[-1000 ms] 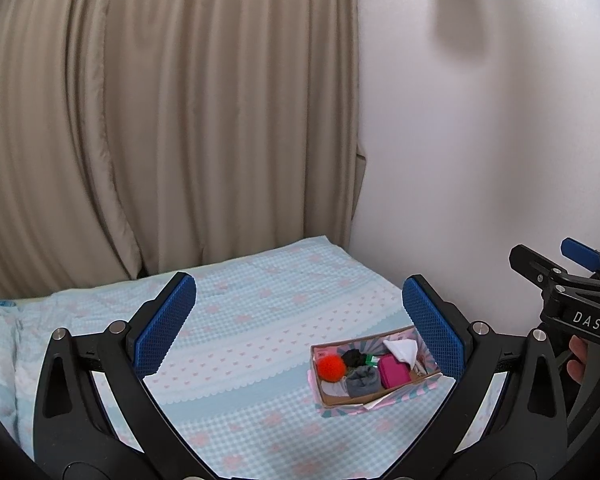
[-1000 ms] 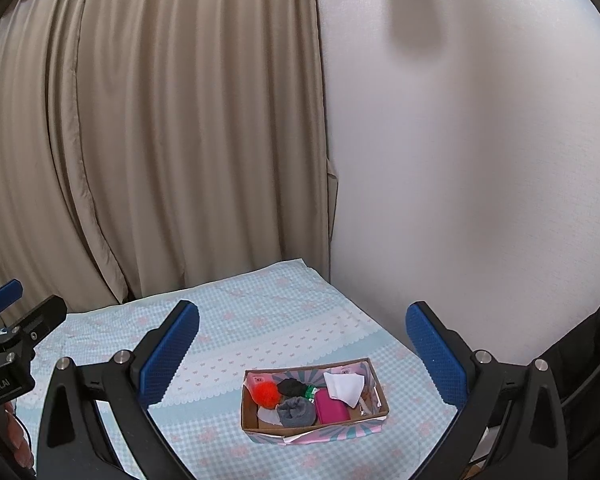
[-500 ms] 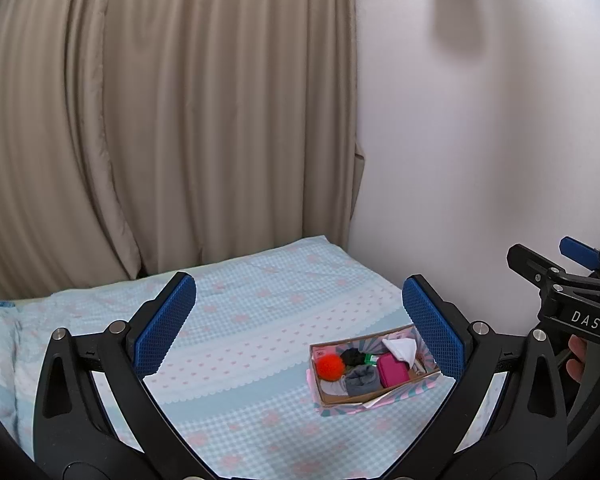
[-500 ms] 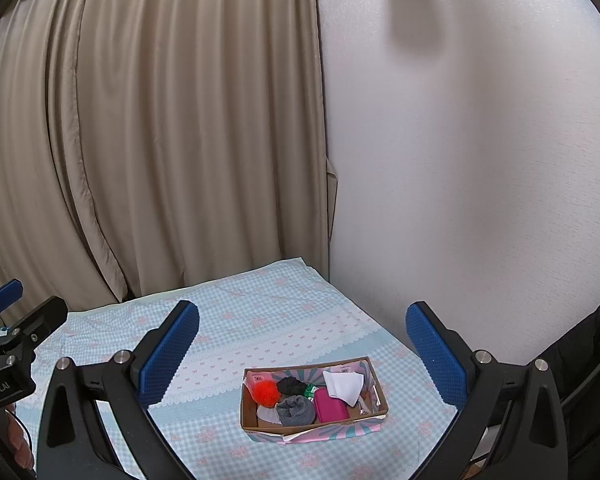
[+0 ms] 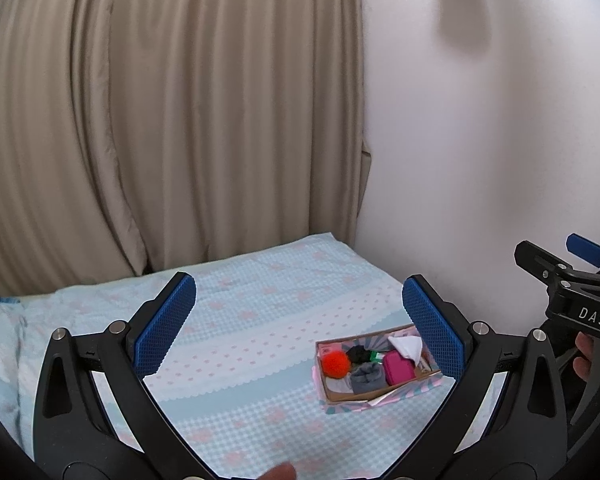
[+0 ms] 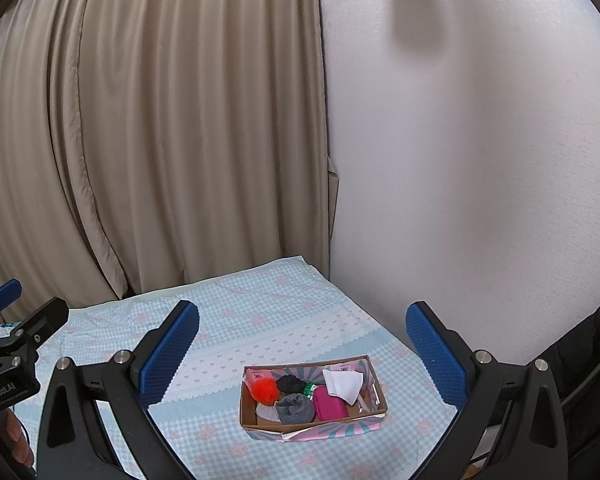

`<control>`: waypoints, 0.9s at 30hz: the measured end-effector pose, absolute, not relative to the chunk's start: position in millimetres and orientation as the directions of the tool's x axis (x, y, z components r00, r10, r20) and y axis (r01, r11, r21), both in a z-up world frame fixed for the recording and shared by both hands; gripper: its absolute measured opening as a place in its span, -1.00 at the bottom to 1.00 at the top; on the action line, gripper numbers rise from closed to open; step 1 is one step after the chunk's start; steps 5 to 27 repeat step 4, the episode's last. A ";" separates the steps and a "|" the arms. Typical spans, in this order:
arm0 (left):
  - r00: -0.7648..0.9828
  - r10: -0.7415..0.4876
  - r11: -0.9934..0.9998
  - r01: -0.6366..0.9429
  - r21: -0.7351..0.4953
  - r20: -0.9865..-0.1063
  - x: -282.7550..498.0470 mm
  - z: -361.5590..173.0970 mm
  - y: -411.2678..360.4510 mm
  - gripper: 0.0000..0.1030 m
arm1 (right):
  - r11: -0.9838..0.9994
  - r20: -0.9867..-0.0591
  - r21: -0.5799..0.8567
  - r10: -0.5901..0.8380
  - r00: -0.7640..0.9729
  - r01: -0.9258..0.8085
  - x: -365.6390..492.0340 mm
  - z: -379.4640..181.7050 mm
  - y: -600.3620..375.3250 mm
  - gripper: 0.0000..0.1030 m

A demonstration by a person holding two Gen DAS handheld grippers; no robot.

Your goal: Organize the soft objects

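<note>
— On the bed (image 6: 260, 320), toward its right side near the wall (image 6: 480, 180), what is being shown?
— A cardboard box (image 6: 314, 430) is being shown lying on the blue checked cover, with soft things packed inside it: an orange pompom (image 6: 263, 390) at the far left, a black bundle (image 6: 290, 384) beside it, a grey rolled sock (image 6: 295, 409) at the near side, a pink pouch (image 6: 330, 403) right of the sock, and a white cloth (image 6: 344, 385) at the far right.

— How are the claws being held?
— The left claw (image 5: 296, 328) is being held wide open above the bed, with nothing between its blue pads (image 5: 166, 326); the box (image 5: 380, 390) is being seen just by its right pad. The right claw (image 6: 302, 350) is likewise being held spread wide and empty, with the box being framed between its fingers, lower down and apart from them.

— Is anything else being seen?
— Beige curtains (image 6: 160, 140) are being seen hanging behind the far end of the bed. Part of the right claw's body (image 5: 572, 300) is being caught at the right edge of the left view.
</note>
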State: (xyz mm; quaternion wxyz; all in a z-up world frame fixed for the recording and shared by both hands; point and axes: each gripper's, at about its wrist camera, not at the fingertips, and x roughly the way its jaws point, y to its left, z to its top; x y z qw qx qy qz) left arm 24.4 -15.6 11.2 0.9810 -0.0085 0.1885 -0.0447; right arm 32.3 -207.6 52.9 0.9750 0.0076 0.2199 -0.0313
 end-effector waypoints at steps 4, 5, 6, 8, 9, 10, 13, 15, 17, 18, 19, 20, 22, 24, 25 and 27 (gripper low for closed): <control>0.928 -0.082 0.997 0.073 -0.039 -0.363 26.2 8.9 -11.2 1.00 | 0.998 -0.435 -0.004 -0.062 0.898 0.067 35.4 54.3 -207.3 1.00; 0.928 -0.082 0.997 0.073 -0.039 -0.363 26.2 8.9 -11.2 1.00 | 0.998 -0.435 -0.004 -0.062 0.898 0.067 35.4 54.3 -207.3 1.00; 0.928 -0.082 0.997 0.073 -0.039 -0.363 26.2 8.9 -11.2 1.00 | 0.998 -0.435 -0.004 -0.062 0.898 0.067 35.4 54.3 -207.3 1.00; 0.928 -0.082 0.997 0.073 -0.039 -0.363 26.2 8.9 -11.2 1.00 | 0.998 -0.435 -0.004 -0.062 0.898 0.067 35.4 54.3 -207.3 1.00; 0.928 -0.082 0.997 0.073 -0.039 -0.363 26.2 8.9 -11.2 1.00 | 0.998 -0.435 -0.004 -0.062 0.898 0.067 35.4 54.3 -207.3 1.00; 0.928 -0.082 0.997 0.073 -0.039 -0.363 26.2 8.9 -11.2 1.00 | 0.998 -0.435 -0.004 -0.062 0.898 0.067 35.4 54.3 -207.3 1.00; 0.928 -0.082 0.997 0.073 -0.039 -0.363 26.2 8.9 -11.2 1.00 | 0.998 -0.435 -0.004 -0.062 0.898 0.067 35.4 54.3 -207.3 1.00; 0.928 -0.082 0.997 0.073 -0.039 -0.363 26.2 8.9 -11.2 1.00 | 0.998 -0.435 -0.004 -0.062 0.898 0.067 35.4 54.3 -207.3 1.00; 0.928 -0.082 0.997 0.073 -0.039 -0.363 26.2 8.9 -11.2 1.00 | 0.998 -0.435 -0.004 -0.062 0.898 0.067 35.4 54.3 -207.3 1.00; 0.928 -0.082 0.997 0.073 -0.039 -0.363 26.2 8.9 -11.2 1.00 | 0.998 -0.435 -0.004 -0.062 0.898 0.067 35.4 54.3 -207.3 1.00; 0.928 -0.082 0.997 0.073 -0.039 -0.363 26.2 8.9 -11.2 1.00 | 0.998 -0.435 -0.004 -0.062 0.898 0.067 35.4 54.3 -207.3 1.00; 0.928 -0.082 0.997 0.073 -0.039 -0.363 26.2 8.9 -11.2 1.00 | 0.998 -0.435 -0.004 -0.062 0.898 0.067 35.4 54.3 -207.3 1.00; 0.928 -0.082 0.997 0.073 -0.039 -0.363 26.2 8.9 -11.2 1.00 | 0.998 -0.435 -0.004 -0.062 0.898 0.067 35.4 54.3 -207.3 1.00; 0.928 -0.082 0.997 0.073 -0.039 -0.363 26.2 8.9 -11.2 1.00 | 0.998 -0.435 -0.004 -0.062 0.898 0.067 35.4 54.3 -207.3 1.00; 0.928 -0.082 0.997 0.073 -0.039 -0.363 26.2 8.9 -11.2 1.00 | 0.998 -0.435 -0.004 -0.062 0.898 0.067 35.4 54.3 -207.3 1.00; 0.928 -0.082 0.997 0.073 -0.039 -0.363 26.2 8.9 -11.2 1.00 | 0.998 -0.435 -0.004 -0.062 0.898 0.067 35.4 54.3 -207.3 1.00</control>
